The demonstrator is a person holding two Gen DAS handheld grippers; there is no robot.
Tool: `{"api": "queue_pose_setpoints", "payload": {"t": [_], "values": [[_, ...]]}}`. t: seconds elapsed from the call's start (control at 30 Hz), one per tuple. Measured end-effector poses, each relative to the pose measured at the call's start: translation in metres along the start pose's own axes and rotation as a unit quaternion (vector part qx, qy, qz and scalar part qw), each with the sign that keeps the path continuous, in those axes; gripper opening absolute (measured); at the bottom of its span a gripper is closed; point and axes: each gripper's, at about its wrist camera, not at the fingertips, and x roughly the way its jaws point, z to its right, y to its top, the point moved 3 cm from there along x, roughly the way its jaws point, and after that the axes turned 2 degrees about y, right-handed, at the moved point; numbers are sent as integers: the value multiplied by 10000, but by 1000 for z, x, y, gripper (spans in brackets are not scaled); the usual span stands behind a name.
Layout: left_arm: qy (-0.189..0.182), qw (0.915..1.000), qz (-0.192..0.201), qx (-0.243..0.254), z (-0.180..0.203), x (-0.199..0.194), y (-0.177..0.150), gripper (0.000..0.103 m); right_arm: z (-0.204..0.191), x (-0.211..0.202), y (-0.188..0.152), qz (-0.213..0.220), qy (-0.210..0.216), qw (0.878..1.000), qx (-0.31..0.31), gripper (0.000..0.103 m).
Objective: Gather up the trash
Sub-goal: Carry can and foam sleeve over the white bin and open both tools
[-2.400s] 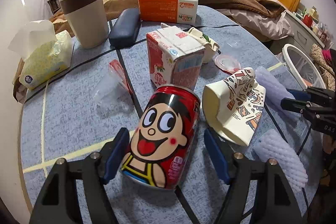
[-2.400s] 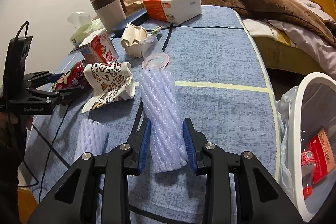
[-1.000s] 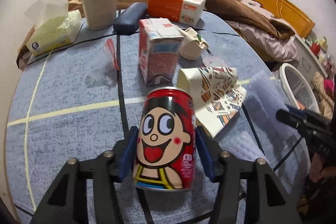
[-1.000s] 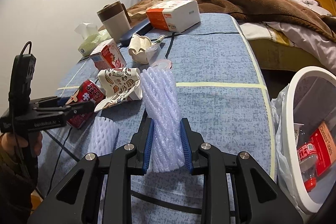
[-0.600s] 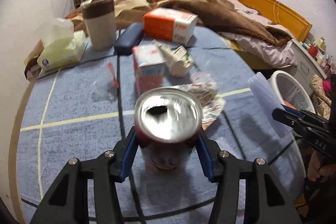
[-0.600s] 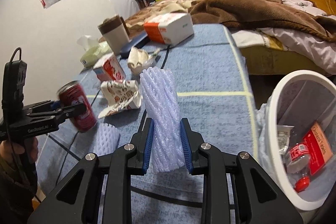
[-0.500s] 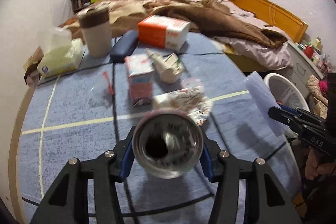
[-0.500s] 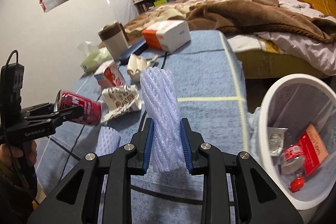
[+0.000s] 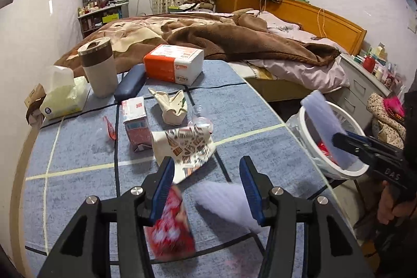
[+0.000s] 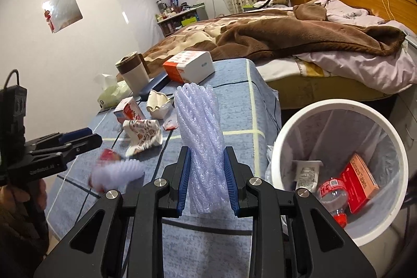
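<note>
On the blue table (image 9: pixel 78 155), the left gripper (image 9: pixel 207 163) has its jaws standing apart with nothing clamped between them. Through the gap its own camera sees the crushed paper cup (image 9: pixel 185 145) at 12 o'clock and a white foam net (image 9: pixel 226 202) lying toward 5 o'clock. The red can (image 9: pixel 169 228) is only a blur low at 7 o'clock, beside and below the left-hand finger; whether it touches that finger cannot be told. From the right camera, the same gripper is seen side-on at 9 o'clock with a hand (image 10: pixel 13 197) under it. There the can is a red smear below the finger ends, just at the foam net. The right gripper (image 10: pixel 207 151) is closed on a tall, pale purple foam sleeve (image 10: pixel 199 127), which is squeezed between the blue pads and stands upright. Only this view looks down into the white bin (image 10: pixel 331 104) at 3 o'clock, where a red box (image 10: pixel 361 183) and a plastic bottle (image 10: pixel 335 198) lie at the bottom. The left view alone shows the sleeve from the side, held up across the bin's rim at 3 o'clock, beside the table edge.
</note>
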Motion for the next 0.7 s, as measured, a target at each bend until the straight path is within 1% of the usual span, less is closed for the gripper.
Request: {"api": "queue_pose_setpoints", "payload": {"t": [0.03,0.07,0.1,0.13,0.17,0.2,0.3,0.37,0.4,0.43,0.53,0.63,0.7], "values": [[10,9999,-70,-128,-4,4,-2,56,1,1,-1,-7,12,10000,28,27],[-27,9997,-139,-217,-7,7,-3,61,1,2,-2,-16,26,10000,46,27],[-38,9993,-193,-320,-10,10,-6,64,2,3,-2,-23,44,10000,53,27],[34,9990,-210,-399,-13,12,-9,69,3,1,-3,-27,61,10000,56,27],[135,9989,-218,-395,-15,13,-12,72,3,2,-3,-29,73,9999,66,27],[238,9987,-255,-384,-17,13,-17,72,3,2,-3,-41,88,9999,72,27],[365,9970,-411,-551,-26,9,-34,74,2,4,-5,-102,133,9999,40,27],[674,9950,-441,-583,-33,5,-44,80,1,7,-7,-138,164,9998,17,27],[836,9937,-470,-578,-37,5,-49,81,1,7,-8,-147,183,9997,23,27],[876,9926,-540,-638,-43,7,-53,81,0,7,-8,-160,210,9996,30,27],[831,9873,-919,-990,-59,19,-67,81,-3,8,-10,-172,243,9996,4,27],[627,9861,-1048,-1130,-62,27,-76,81,-4,8,-11,-175,258,9995,4,27],[630,9860,-1060,-1123,-62,31,-78,79,-4,7,-11,-172,264,9995,-1,27]]}}
